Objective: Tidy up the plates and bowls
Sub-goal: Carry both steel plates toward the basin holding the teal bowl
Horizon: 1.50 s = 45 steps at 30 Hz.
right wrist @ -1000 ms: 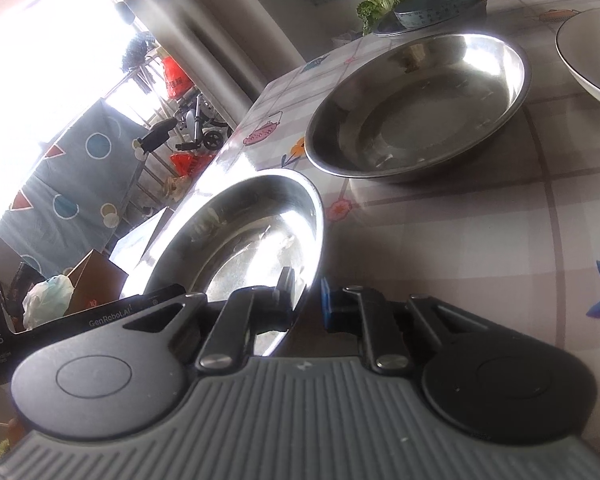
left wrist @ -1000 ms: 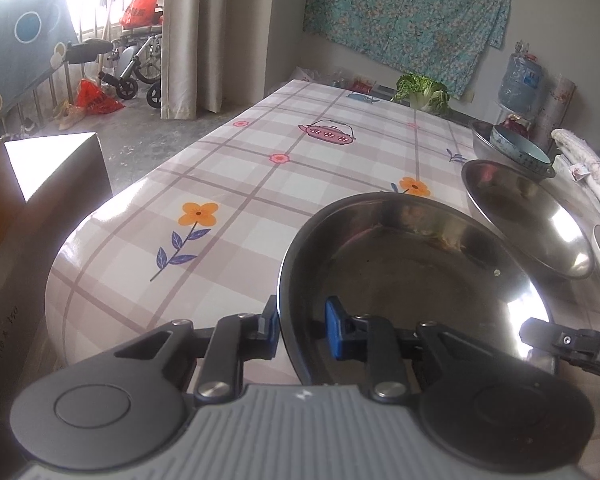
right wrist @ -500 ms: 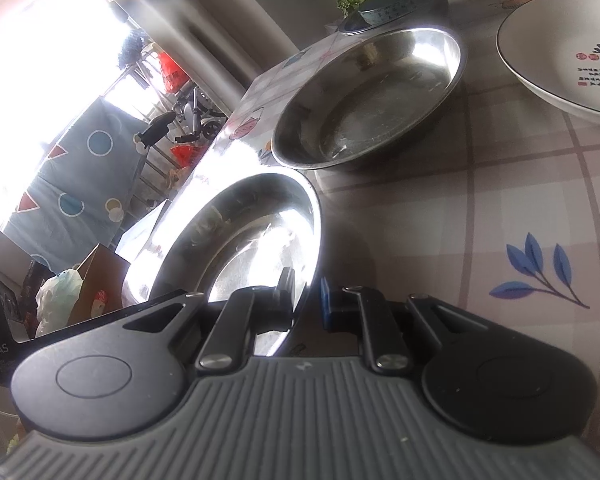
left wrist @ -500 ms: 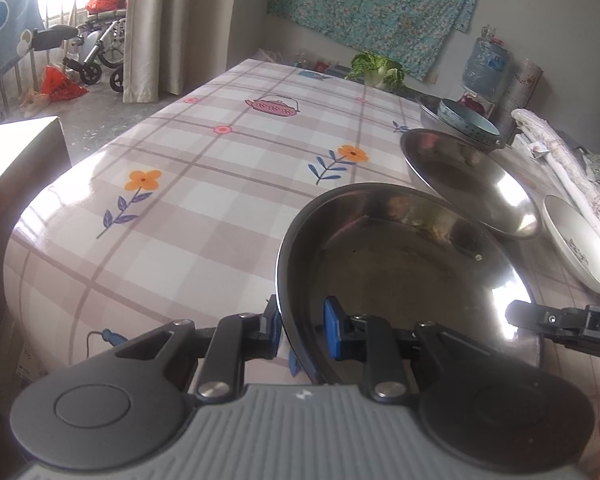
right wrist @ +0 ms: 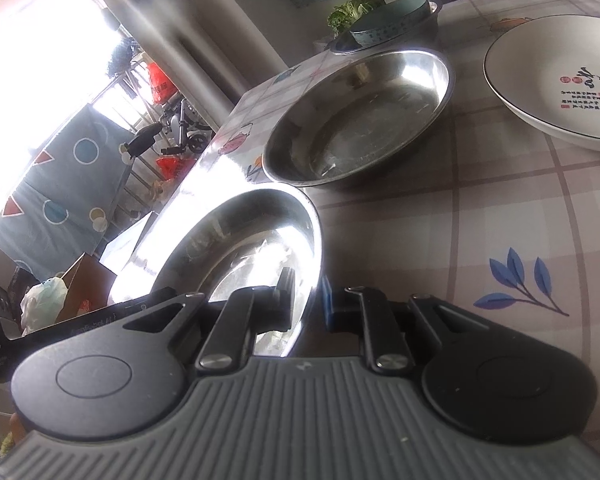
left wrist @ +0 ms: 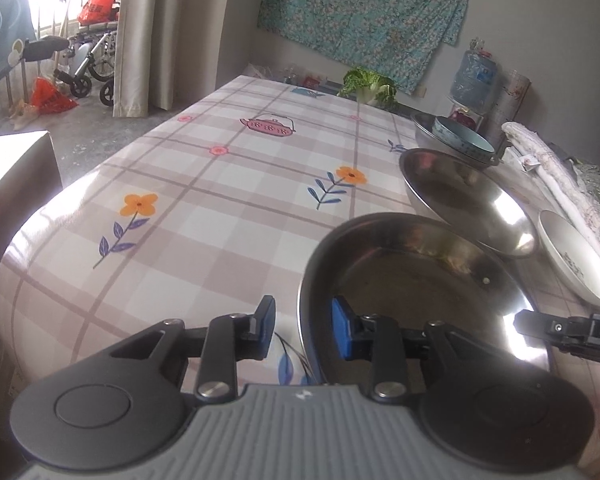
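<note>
Steel dishes crowd the near corner of the checked, flower-printed tablecloth (left wrist: 204, 208): the shallow round stainless-steel dish (left wrist: 416, 280) nearest the edge is caught from both sides. The left gripper (left wrist: 303, 330) has its blue-padded jaws straddling that dish's near rim and they are opening, the rim between them with the outer pad standing clear of the metal and the inner pad close against the wall. The right gripper (right wrist: 307, 300) is nipped almost shut on the same dish's rim (right wrist: 260, 248), one finger inside, one outside. Just beyond it, rims nearly touching, sits a second, wider stainless-steel dish (right wrist: 360, 120), flat on the cloth. To the far right lies a white ceramic plate with a dark rim line and red and black writing (right wrist: 560, 80). Further back a pale blue bowl (left wrist: 462, 142) rests inside another metal basin, with a leafy green cabbage (left wrist: 370, 86) behind at the table's far end
</note>
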Available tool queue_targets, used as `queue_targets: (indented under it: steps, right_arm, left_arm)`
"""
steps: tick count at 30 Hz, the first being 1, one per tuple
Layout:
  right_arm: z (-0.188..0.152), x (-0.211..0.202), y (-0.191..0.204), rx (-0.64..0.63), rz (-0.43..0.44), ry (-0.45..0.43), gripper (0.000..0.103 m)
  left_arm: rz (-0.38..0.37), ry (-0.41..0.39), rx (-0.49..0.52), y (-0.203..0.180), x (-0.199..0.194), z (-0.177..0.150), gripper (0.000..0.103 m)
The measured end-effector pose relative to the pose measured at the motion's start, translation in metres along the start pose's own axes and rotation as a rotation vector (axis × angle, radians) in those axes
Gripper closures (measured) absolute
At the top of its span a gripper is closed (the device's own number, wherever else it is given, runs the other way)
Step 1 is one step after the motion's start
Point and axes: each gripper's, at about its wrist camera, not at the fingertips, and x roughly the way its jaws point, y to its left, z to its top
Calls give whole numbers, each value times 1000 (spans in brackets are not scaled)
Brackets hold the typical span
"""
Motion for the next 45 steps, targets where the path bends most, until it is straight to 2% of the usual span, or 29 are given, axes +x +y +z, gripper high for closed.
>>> queue_targets:
  steps: [4, 5, 7, 12, 19, 24, 37, 45]
  right_arm:
    - [2, 5, 0, 13, -4, -4, 90]
    - [1, 6, 1, 12, -7, -6, 91]
    - [1, 6, 1, 12, -9, -10, 92]
    - [2, 3, 2, 7, -25, -21, 92]
    - [-1, 2, -2, 27, -25, -7, 91]
    - [-7, 4, 1, 7, -28, 6, 92]
    - [-12, -8, -1, -11, -85, -16, 92]
    - [-15, -5, 4, -35, -104, -26, 92]
  left_arm:
    - [13, -15, 9, -2, 5, 3, 73]
    - [11, -14, 9, -2, 6, 2, 80]
    - [-2, -4, 12, -4, 8, 0, 85]
    - [-26, 5, 6, -5, 6, -2, 85]
    - [10, 36, 68, -12, 13, -1, 81]
    - [23, 31, 105, -19, 12, -1, 83]
    - [-9, 41, 140, -31, 9, -4, 84]
    - [7, 58, 184, -35, 15, -4, 80]
